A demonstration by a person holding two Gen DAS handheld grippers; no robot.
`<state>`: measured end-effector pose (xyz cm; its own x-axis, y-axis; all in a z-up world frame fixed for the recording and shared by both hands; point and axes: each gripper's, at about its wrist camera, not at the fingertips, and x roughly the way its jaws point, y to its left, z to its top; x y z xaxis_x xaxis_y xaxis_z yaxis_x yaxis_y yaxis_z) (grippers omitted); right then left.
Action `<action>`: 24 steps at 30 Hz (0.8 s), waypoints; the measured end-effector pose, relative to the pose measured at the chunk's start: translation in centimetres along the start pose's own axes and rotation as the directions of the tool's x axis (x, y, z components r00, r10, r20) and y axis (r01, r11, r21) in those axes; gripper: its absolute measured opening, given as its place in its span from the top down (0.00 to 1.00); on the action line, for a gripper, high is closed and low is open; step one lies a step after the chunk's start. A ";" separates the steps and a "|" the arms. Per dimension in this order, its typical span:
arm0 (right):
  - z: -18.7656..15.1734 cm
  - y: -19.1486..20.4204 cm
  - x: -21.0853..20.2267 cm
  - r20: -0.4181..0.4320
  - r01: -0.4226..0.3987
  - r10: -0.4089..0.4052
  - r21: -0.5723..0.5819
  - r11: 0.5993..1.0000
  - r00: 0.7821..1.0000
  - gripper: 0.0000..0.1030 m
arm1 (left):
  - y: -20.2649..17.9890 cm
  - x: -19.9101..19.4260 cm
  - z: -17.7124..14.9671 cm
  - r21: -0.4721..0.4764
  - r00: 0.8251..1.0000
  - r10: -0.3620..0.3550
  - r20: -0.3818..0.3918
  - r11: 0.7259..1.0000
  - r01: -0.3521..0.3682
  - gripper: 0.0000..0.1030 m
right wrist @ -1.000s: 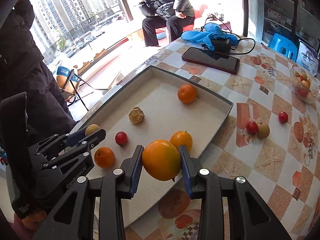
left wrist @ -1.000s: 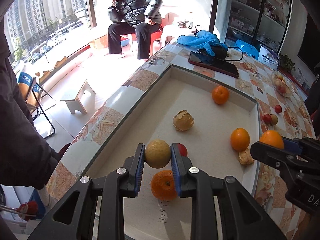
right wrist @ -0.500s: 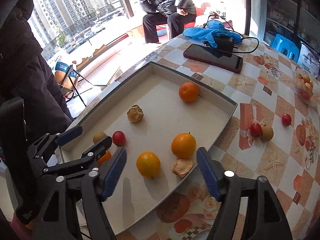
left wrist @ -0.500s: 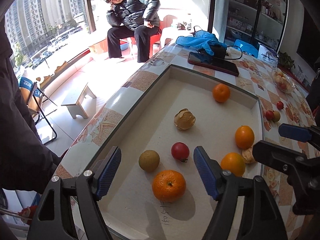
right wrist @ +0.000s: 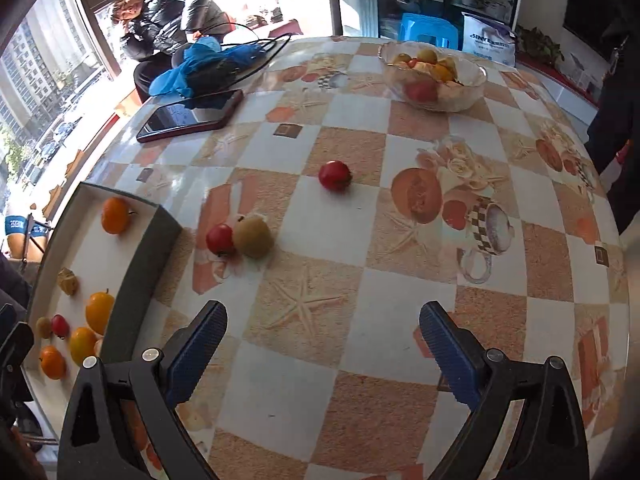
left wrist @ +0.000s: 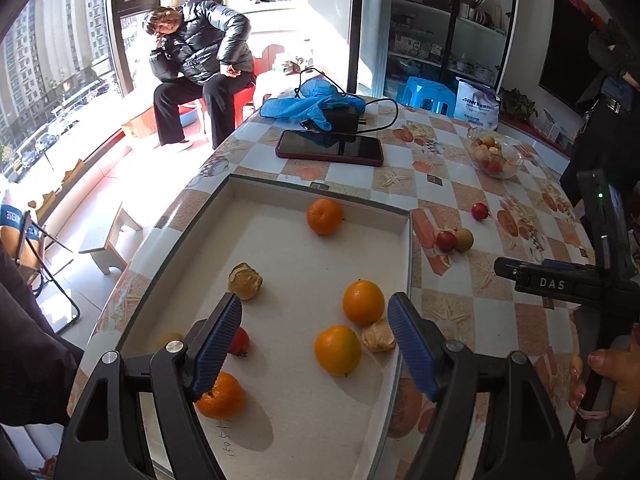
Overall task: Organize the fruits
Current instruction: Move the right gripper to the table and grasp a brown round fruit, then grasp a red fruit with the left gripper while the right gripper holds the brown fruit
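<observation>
Sitting on the patterned tabletop point(right wrist: 360, 216), the shallow grey tray point(left wrist: 409, 264) served as the landmark and held most of the fruit. Along its left side lay a mandarin point(left wrist: 220, 396) at the near corner, a small red fruit point(left wrist: 240, 342) half hidden behind the left tongs' point(left wrist: 316, 348) finger, and a papery husked fruit point(left wrist: 245, 281) further in. Toward the tray's far wall sat a lone orange point(left wrist: 325, 216). Near its right wall lay two more oranges, one point(left wrist: 338, 350) closer and one point(left wrist: 363, 302) beyond it, with a second husked fruit point(left wrist: 378, 336) touching the wall side of them. Right of the tray, on the bare tabletop, a red fruit point(right wrist: 220, 239) touched a brown round fruit point(right wrist: 253, 236), and another red fruit point(right wrist: 335, 175) lay apart, further from the tray. Far right of the tray stood a glass bowl point(right wrist: 476, 80) filled with mixed fruit.

The left tongs hung released above the tray with nothing between their pads; a second before they had been clenched on a brown round fruit. The right tongs point(right wrist: 322, 344) hovered spread wide and empty over the tabletop right of the tray, whereas a second earlier they had clamped an orange above the tray's right edge; that orange now lay inside the tray.
</observation>
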<state>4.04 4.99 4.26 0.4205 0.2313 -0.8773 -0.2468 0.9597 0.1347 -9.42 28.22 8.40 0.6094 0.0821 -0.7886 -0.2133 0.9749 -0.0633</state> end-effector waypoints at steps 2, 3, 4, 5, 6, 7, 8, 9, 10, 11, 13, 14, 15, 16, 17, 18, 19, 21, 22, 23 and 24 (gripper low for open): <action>0.3 -1.8 1.0 -0.020 0.004 -0.003 0.048 0.999 1.000 0.05 | -1.7 0.5 0.6 0.028 0.999 -0.041 -0.015 0.999 0.042 0.23; 0.4 -2.4 1.5 -0.033 -0.003 0.005 0.059 0.998 0.999 0.05 | -2.6 0.8 0.8 0.044 0.998 -0.053 -0.022 0.998 0.054 0.23; 0.5 -2.6 1.9 -0.039 -0.006 0.009 0.059 0.998 0.999 0.05 | -3.5 1.2 0.8 0.059 0.998 -0.055 -0.027 0.997 0.056 0.23; 0.6 -2.6 2.2 -0.033 -0.003 0.005 0.045 0.999 0.999 0.05 | -4.2 1.5 0.9 0.072 0.998 -0.053 -0.031 0.996 0.055 0.23; 0.6 -2.2 2.3 -0.014 0.008 -0.008 0.014 1.000 1.000 0.05 | -4.9 1.9 0.8 0.083 0.998 -0.054 -0.037 0.995 0.057 0.23; 0.8 -1.6 2.4 -0.001 0.010 -0.010 -0.021 1.000 1.000 0.05 | -5.4 2.2 0.7 0.091 0.997 -0.059 -0.042 0.994 0.063 0.23; 0.9 -1.0 2.6 0.009 0.006 -0.006 -0.053 0.999 1.000 0.05 | -5.8 2.5 0.6 0.096 0.997 -0.064 -0.048 0.993 0.069 0.23; 1.0 -0.3 2.8 0.026 0.007 -0.005 -0.081 0.997 1.000 0.05 | -6.2 2.8 0.4 0.100 0.996 -0.068 -0.051 0.992 0.072 0.23; 1.1 0.2 2.7 0.046 0.012 -0.007 -0.100 0.995 0.999 0.05 | -6.5 3.0 0.2 0.105 0.996 -0.067 -0.052 0.992 0.072 0.23; 1.2 0.7 2.7 0.063 0.010 -0.003 -0.115 0.993 0.998 0.05 | -6.8 3.2 0.0 0.110 0.997 -0.064 -0.053 0.991 0.069 0.23; 1.5 1.5 2.8 0.084 -0.020 0.031 -0.132 0.991 0.996 0.05 | -7.3 3.6 -0.4 0.122 0.996 -0.061 -0.059 0.990 0.068 0.23; 1.7 1.9 3.0 0.090 -0.035 0.048 -0.143 0.989 0.995 0.05 | -7.5 3.8 -0.7 0.128 0.996 -0.059 -0.061 0.990 0.066 0.23; 1.8 2.5 3.1 0.094 -0.043 0.058 -0.158 0.986 0.994 0.05 | -7.7 3.9 -0.9 0.135 0.996 -0.056 -0.062 0.989 0.064 0.23; 2.0 3.0 3.3 0.097 -0.046 0.064 -0.174 0.984 0.993 0.09 | -7.9 4.0 -1.2 0.143 0.997 -0.054 -0.064 0.988 0.062 0.23; 2.0 3.5 3.5 0.099 -0.049 0.069 -0.189 0.981 0.993 0.14 | -8.1 4.0 -1.4 0.150 0.997 -0.053 -0.064 0.987 0.062 0.23; 2.1 4.0 3.7 0.097 -0.053 0.074 -0.199 0.979 0.993 0.31 | -8.2 4.0 -1.5 0.156 0.997 -0.053 -0.064 0.986 0.062 0.23; 2.2 4.3 4.0 0.092 -0.053 0.073 -0.203 0.978 0.993 0.38 | -8.3 4.0 -1.6 0.160 0.997 -0.054 -0.064 0.985 0.063 0.23; 2.3 4.7 4.1 0.112 -0.052 0.078 -0.214 0.975 0.991 0.60 | -8.4 4.1 -1.6 0.166 0.996 -0.056 -0.064 0.984 0.066 0.24; 2.3 4.7 4.0 0.119 -0.059 0.087 -0.222 0.973 0.989 0.73 | -8.5 4.2 -1.5 0.165 0.996 -0.055 -0.067 0.984 0.065 0.24; 2.2 4.7 3.9 0.118 -0.069 0.098 -0.222 0.972 0.988 0.73 | -8.5 4.3 -1.5 0.162 0.996 -0.052 -0.071 0.985 0.063 0.24; 2.0 4.4 3.8 0.119 -0.081 0.109 -0.220 0.972 0.987 0.73 | -8.5 4.4 -1.4 0.158 0.996 -0.052 -0.074 0.985 0.063 0.24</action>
<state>6.29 10.41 2.40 0.4919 0.3517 -0.7964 -0.4657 0.8792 0.1007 -6.01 19.96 4.58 0.5614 0.0158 -0.8274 -0.0514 0.9986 -0.0158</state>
